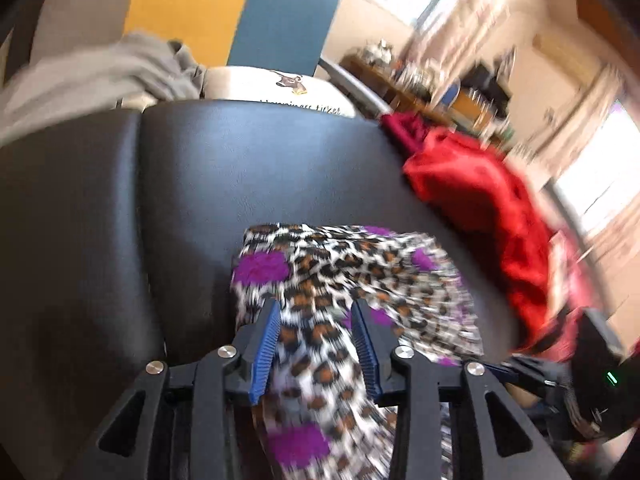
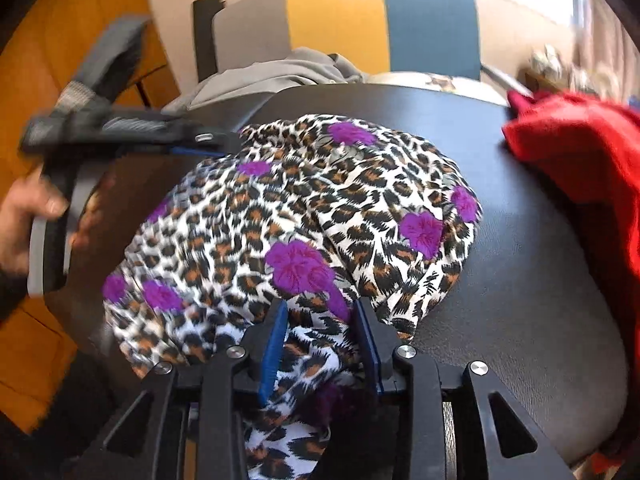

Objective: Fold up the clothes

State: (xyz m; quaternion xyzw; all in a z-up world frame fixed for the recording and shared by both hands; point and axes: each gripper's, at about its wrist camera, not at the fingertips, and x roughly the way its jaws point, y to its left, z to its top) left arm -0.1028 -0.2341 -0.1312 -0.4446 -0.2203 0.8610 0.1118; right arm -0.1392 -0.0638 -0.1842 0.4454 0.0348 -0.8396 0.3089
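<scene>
Leopard-print garment [image 2: 304, 216] with purple flowers, crumpled in a heap on black padded surface [image 2: 520, 264]

The left wrist view looks forward along the left hand-held gripper [image 1: 316, 322], low and close over the black surface [image 1: 192, 184], angled toward its right end and the room beyond. The right wrist view sits just as near behind the right hand-held gripper [image 2: 320, 318], facing across the surface toward the colour-block chair [image 2: 380, 20]. Both share the leopard-print garment [image 2: 304, 216], red cloth [image 2: 580, 152], grey garment [image 1: 88, 76] and chair.
</scene>
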